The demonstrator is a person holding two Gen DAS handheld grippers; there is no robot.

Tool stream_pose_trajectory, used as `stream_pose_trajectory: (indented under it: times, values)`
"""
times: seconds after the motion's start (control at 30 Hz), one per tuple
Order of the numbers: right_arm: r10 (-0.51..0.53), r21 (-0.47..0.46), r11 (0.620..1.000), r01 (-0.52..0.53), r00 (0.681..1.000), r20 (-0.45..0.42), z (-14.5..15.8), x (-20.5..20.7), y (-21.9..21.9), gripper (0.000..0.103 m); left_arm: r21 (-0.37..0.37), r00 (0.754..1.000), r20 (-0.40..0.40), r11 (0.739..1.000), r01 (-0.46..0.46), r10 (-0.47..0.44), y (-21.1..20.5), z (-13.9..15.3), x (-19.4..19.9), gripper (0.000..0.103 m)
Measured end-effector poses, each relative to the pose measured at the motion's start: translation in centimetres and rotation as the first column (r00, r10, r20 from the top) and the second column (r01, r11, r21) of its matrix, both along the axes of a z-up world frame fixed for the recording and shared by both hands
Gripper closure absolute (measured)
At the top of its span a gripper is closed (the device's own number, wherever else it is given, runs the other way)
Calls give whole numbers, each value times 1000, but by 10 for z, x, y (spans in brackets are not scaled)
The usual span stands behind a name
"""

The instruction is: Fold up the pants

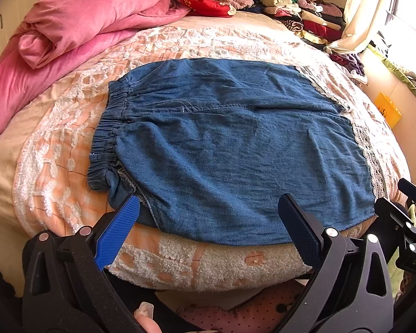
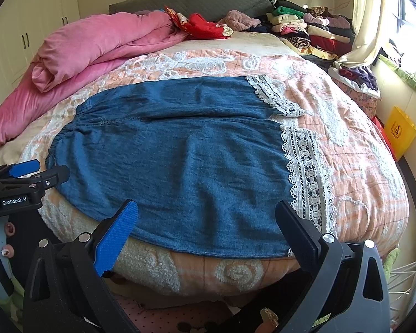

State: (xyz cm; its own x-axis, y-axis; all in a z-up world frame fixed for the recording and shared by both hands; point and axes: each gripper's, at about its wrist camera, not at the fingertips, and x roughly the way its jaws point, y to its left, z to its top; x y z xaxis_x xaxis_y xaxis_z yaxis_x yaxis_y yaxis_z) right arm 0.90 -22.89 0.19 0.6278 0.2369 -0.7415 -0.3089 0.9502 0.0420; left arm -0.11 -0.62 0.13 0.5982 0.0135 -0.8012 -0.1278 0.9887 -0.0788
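Observation:
Blue denim pants (image 1: 222,144) (image 2: 174,161) lie flat across the bed, elastic waistband (image 1: 108,133) to the left, white lace hems (image 2: 305,174) (image 1: 371,155) to the right. My left gripper (image 1: 208,204) hovers open over the near edge of the pants, close to the waistband end, holding nothing. My right gripper (image 2: 206,208) is open too, above the near edge toward the lace hem end. The left gripper's blue tip (image 2: 25,168) shows at the left edge of the right wrist view.
A peach and white textured bedspread (image 1: 55,138) covers the bed. A rolled pink quilt (image 1: 77,19) lies at the far left. Stacked clothes (image 2: 310,27) sit at the far right corner by the curtain. A yellow bag (image 2: 400,131) stands beside the bed.

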Motion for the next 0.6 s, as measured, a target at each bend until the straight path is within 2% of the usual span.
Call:
stream_pose_trajectory:
  times: [0.6]
  values:
    - [13,-17,1000,-13,1000,-8,-1,15,9,4,26,1000,1,999,-20,20,13,-5,12,9]
